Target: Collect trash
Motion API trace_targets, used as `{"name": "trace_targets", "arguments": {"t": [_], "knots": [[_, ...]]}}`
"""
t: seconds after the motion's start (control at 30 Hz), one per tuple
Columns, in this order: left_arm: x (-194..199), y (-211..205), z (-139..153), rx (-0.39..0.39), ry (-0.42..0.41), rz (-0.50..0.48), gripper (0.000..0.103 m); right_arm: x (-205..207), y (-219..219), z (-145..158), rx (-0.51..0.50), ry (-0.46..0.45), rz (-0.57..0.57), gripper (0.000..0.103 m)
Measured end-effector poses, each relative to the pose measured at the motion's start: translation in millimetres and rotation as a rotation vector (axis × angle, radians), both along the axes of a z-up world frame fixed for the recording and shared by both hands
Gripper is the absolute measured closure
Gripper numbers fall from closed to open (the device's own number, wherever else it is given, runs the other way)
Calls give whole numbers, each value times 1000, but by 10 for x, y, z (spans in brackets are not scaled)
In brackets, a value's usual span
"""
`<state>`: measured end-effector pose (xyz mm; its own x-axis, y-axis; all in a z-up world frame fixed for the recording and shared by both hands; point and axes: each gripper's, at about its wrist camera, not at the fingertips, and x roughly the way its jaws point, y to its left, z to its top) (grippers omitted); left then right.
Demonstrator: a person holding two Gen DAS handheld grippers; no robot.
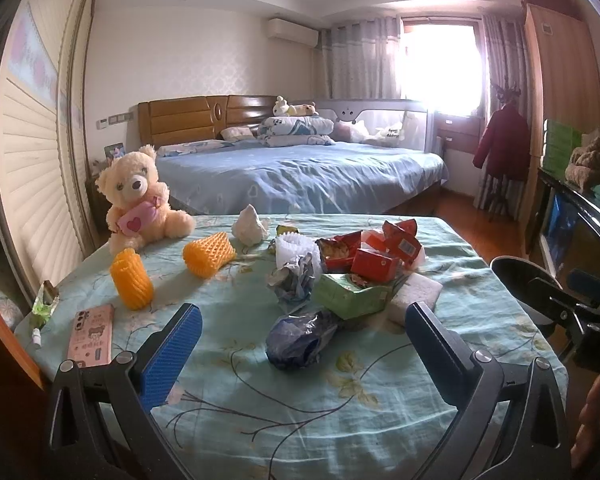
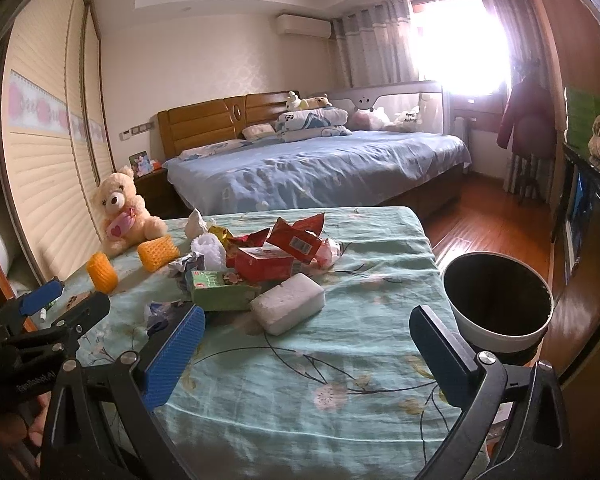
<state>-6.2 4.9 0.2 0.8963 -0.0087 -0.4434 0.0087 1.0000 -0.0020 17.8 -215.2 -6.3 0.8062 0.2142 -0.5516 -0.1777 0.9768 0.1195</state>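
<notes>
A bedroom shows in the left wrist view: a bed with a blue sheet [image 1: 300, 176] under a bright curtained window, and nearer, a table draped in a pale green flowered cloth [image 1: 284, 408]. The left gripper [image 1: 302, 354] hangs over the cloth's near part, its blue-padded jaws spread wide and holding nothing. Just ahead of the gap between the jaws lies a crumpled dark blue plastic bag [image 1: 300, 338], its long axis running left-down to right-up. Beyond it sits a flattened green paper carton [image 1: 350, 296], long side across the view, then torn red snack wrappers [image 1: 374, 250]. Ahead and left of the left jaw stand two orange foam fruit nets [image 1: 132, 280], one upright, one tipped on its side; a cream teddy bear [image 1: 138, 200] sits behind them. A pink phone [image 1: 92, 336] lies just outside the left jaw.

In the right wrist view the same cloth [image 2: 300, 380] fills the foreground. The right gripper [image 2: 308, 354] is likewise released, jaws wide apart. A white foam block [image 2: 288, 303] lies ahead between the jaws, long axis slanting up to the right. A white round bin with a dark inside [image 2: 500, 304] stands just beyond the right jaw, off the table's edge.
</notes>
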Motion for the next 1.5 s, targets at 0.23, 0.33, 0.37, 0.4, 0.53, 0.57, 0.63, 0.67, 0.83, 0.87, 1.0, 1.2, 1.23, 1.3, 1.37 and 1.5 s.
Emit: {"name": "trace_targets", "arguments": {"t": [0.23,0.33,0.37,0.4,0.53,0.57,0.63,0.67,0.83,0.87,1.0,1.2,1.23,1.3,1.37,1.5], "knots": [[9,10,2,-7,0,-5,1,0,16,0,-2,-2,-1,0],[4,10,8,-7,-3,-5,1,5,21,0,2,2,3,0],[9,5,11,-6,-3,-6,1,9,28,-7,3,3,5,0],[5,14,11,-9,-1,-6,1,10,31,-8,2,4,4,0],[1,16,10,-11,-1,-5,1,7,34,-8,0,2,4,0],[-1,23,16,-14,-1,-4,1,5,44,-13,-1,2,4,0],[-9,26,29,-17,-3,-2,1,12,32,-9,1,3,5,0],[-8,23,32,-16,-3,-4,1,14,41,-18,1,4,5,0],[-5,19,33,-14,-1,-1,1,11,42,-18,1,4,5,0],[-3,17,34,-13,-1,-2,1,12,42,-18,1,4,6,0],[1,20,29,-14,-1,-5,1,14,58,-29,-2,4,6,0],[10,20,21,-13,0,-6,1,12,84,-55,2,14,11,0],[9,21,21,-14,1,-6,1,9,92,-62,4,16,11,0],[23,32,7,-15,4,-9,1,26,89,-67,5,21,10,0],[46,35,-14,-13,7,-11,1,37,80,-71,4,21,8,0],[102,65,-58,-12,25,-1,1,66,44,-91,9,19,-3,0]]}}
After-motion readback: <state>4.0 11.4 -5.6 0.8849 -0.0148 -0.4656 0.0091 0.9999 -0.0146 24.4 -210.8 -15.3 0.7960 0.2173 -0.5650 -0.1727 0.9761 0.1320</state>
